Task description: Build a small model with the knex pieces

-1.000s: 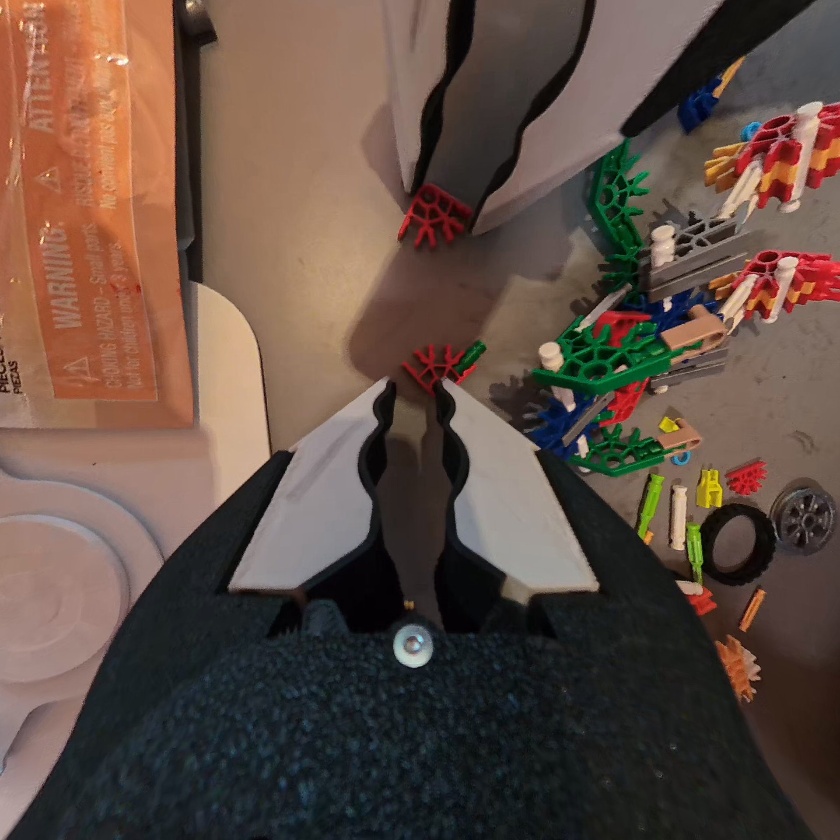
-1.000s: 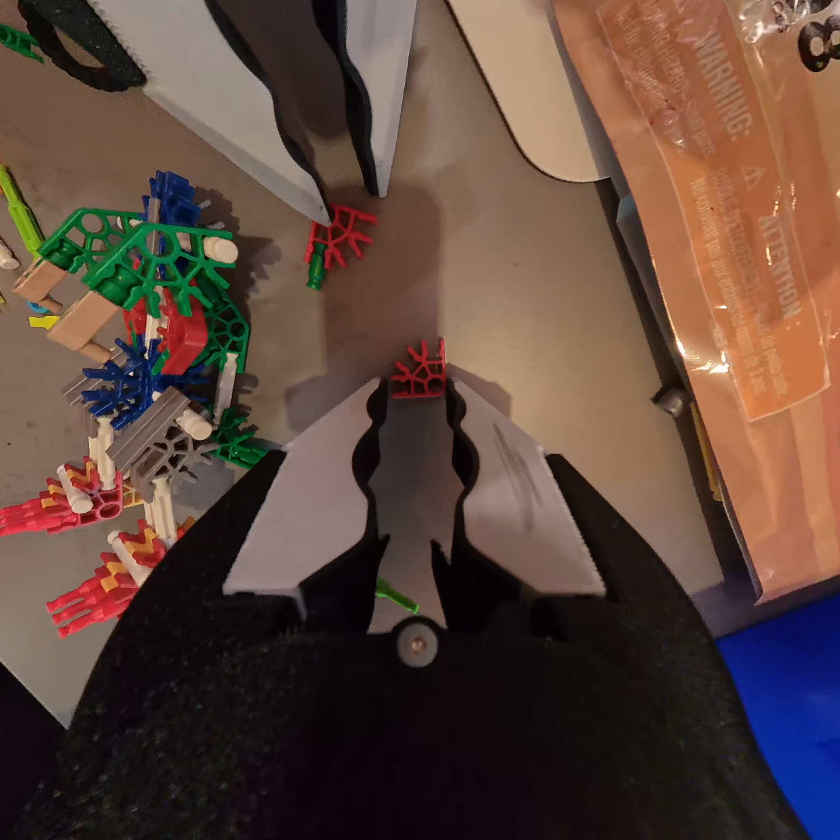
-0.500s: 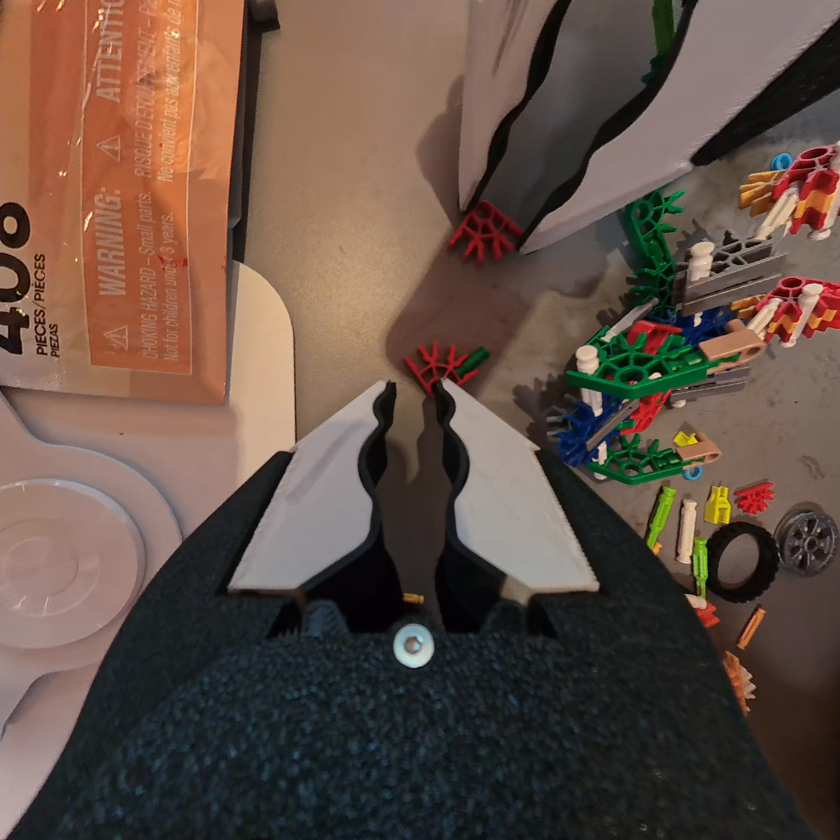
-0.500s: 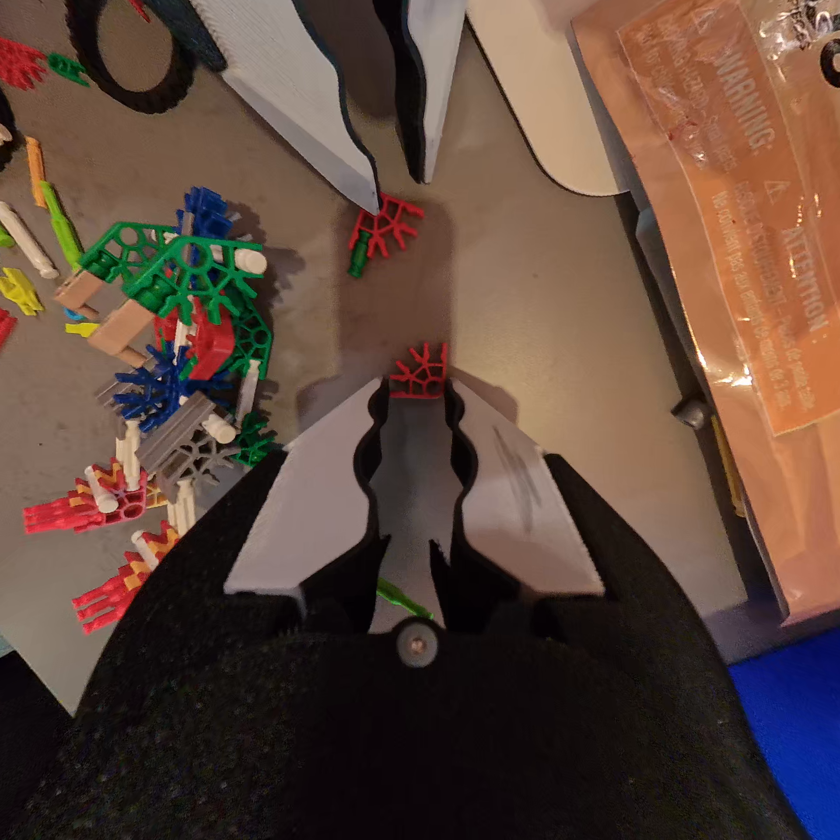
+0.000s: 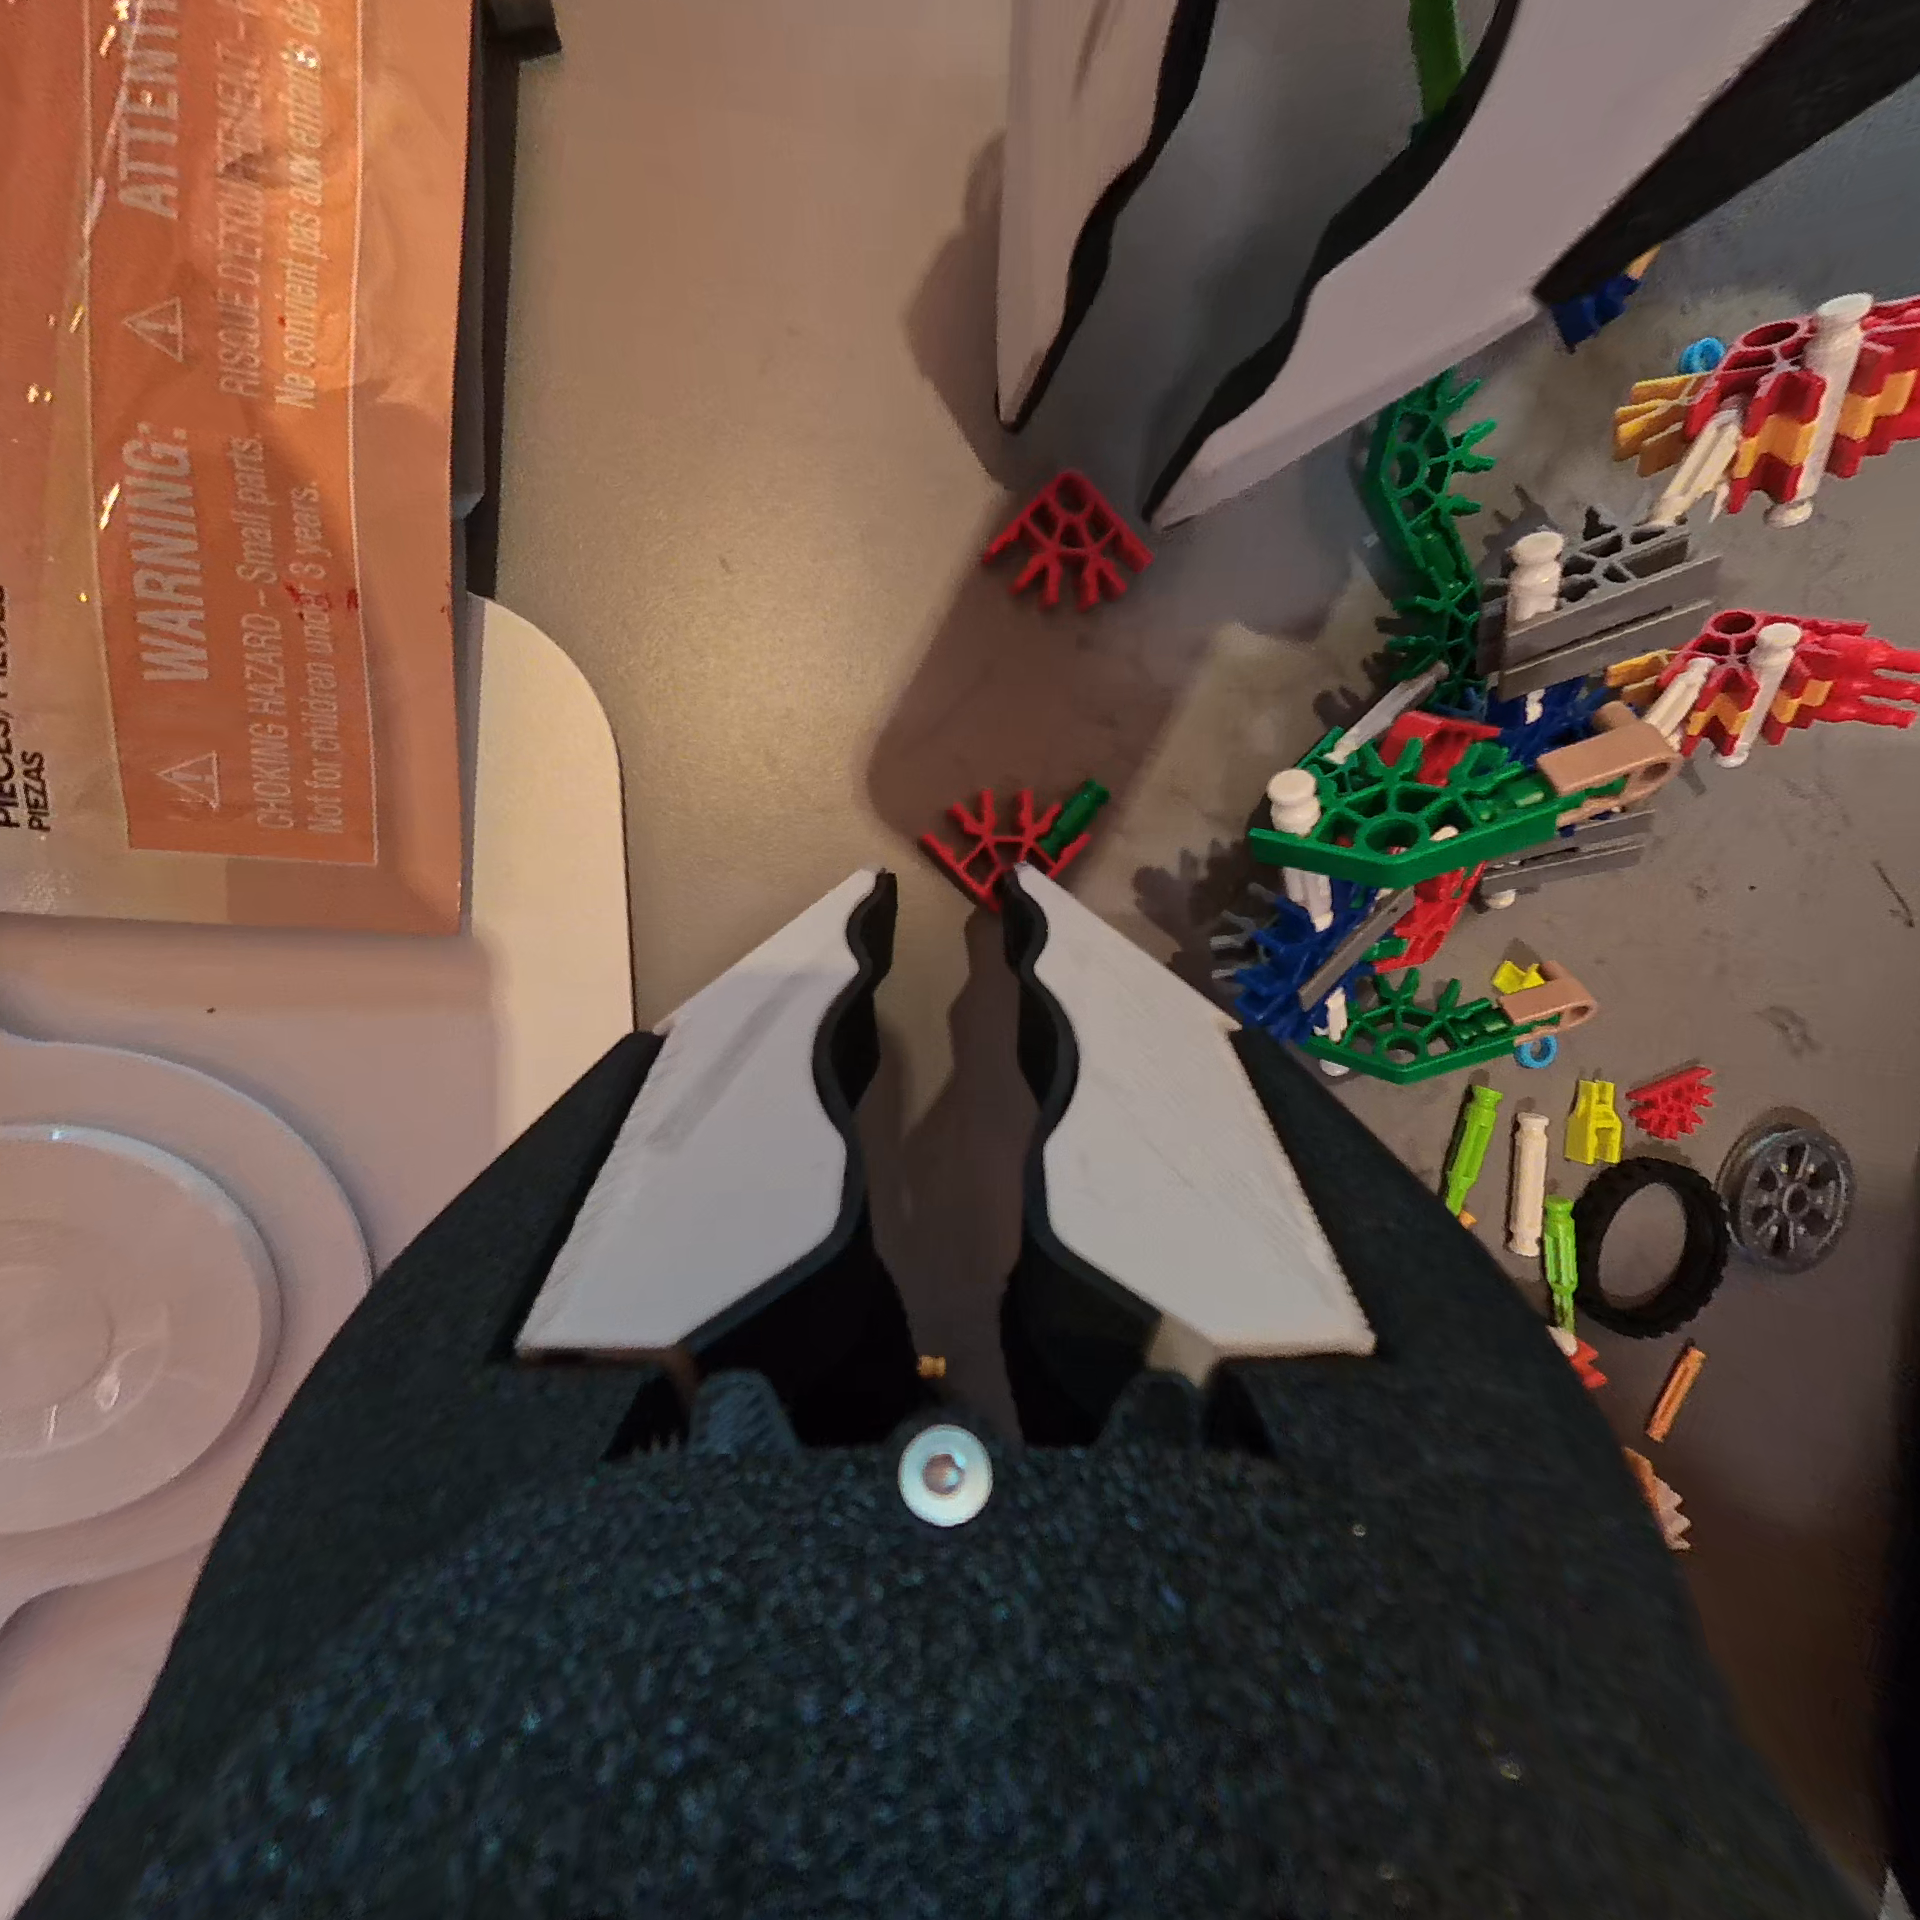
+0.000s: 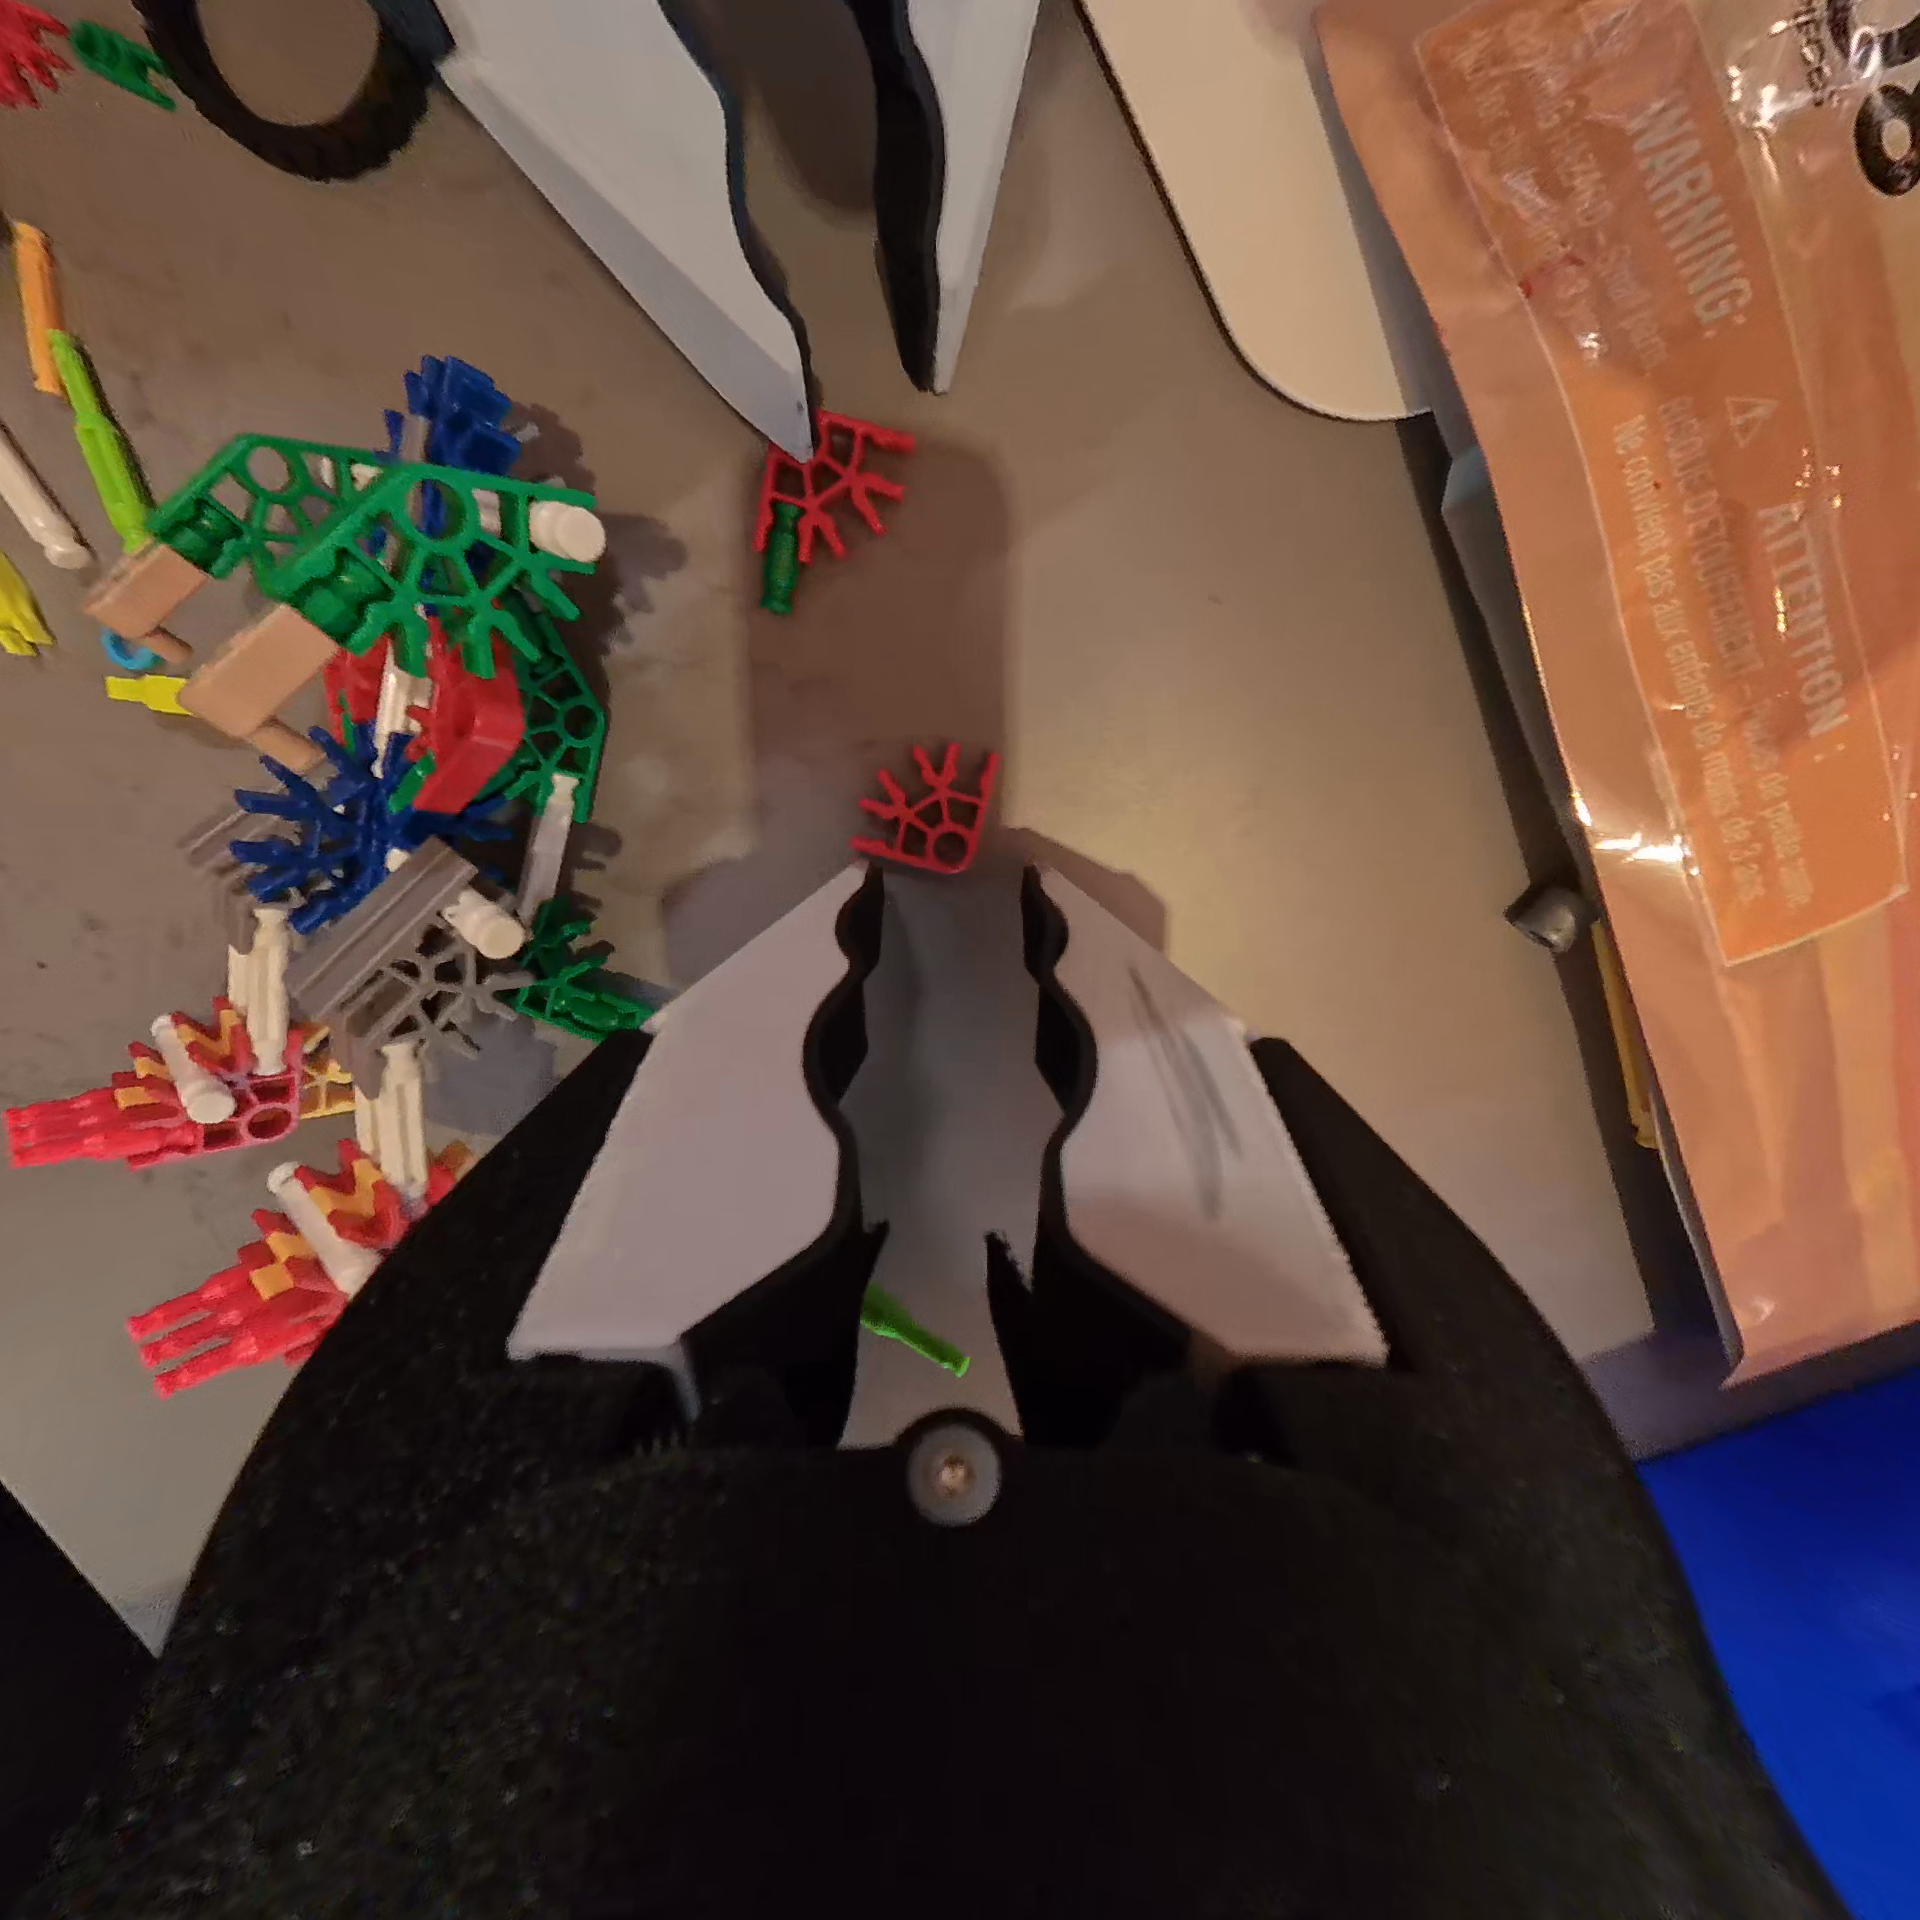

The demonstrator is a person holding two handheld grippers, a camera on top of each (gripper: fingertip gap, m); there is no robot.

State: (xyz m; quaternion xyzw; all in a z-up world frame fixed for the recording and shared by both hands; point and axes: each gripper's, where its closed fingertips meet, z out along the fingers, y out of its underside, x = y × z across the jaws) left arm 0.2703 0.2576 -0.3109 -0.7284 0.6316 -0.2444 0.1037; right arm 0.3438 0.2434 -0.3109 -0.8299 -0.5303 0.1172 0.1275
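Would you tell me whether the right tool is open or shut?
Open: the right tool shows bare table between its tips, and the red connector lies just beyond them, ungripped.

Dim, warm light is falling from above, throwing soft shadows of the gripper fingers across the grey tabletop (image 5: 748, 436). Glare is streaking the orange plastic bag (image 6: 1704, 582). Wide-angle distortion is bending the edges, and the far gripper (image 5: 1081, 468) is smearing with motion blur.
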